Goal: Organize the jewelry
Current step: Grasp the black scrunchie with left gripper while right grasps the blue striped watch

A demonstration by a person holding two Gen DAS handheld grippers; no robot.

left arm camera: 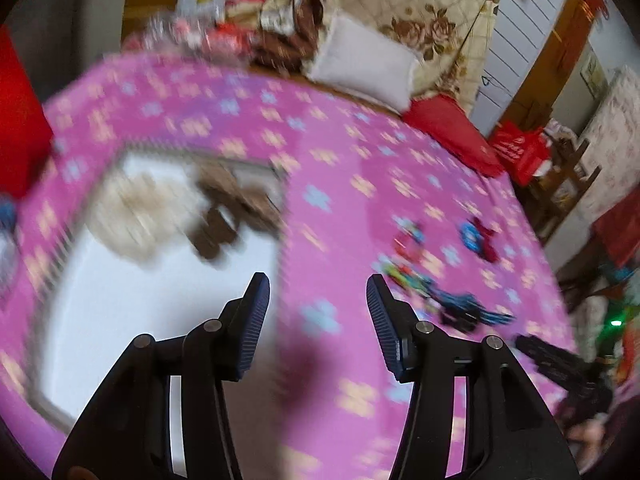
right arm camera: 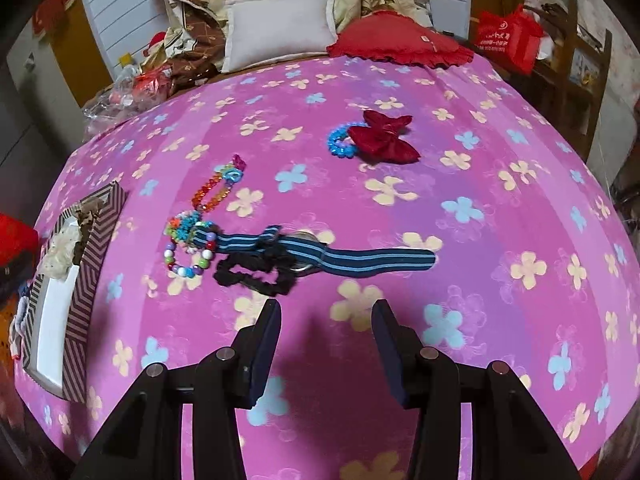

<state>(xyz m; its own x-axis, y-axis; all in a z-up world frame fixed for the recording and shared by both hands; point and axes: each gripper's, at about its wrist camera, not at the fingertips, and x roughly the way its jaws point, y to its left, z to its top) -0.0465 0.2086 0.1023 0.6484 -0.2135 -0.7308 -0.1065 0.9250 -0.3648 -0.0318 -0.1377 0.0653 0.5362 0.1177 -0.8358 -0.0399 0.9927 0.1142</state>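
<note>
Pink flowered bedding [right arm camera: 500, 208] lies under both tools, the right tool [right arm camera: 326, 312] spread wide and empty just short of a black scrunchie [right arm camera: 252, 276] and striped watch [right arm camera: 320, 258], the left tool [left arm camera: 318, 286] equally wide and empty beside the blurred white-lined box [left arm camera: 120, 280].

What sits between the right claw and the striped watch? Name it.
The black scrunchie lies on the bedspread just ahead of the open right claw, in front of the striped watch and touching its strap. Nothing else visible blocks the approach.
</note>
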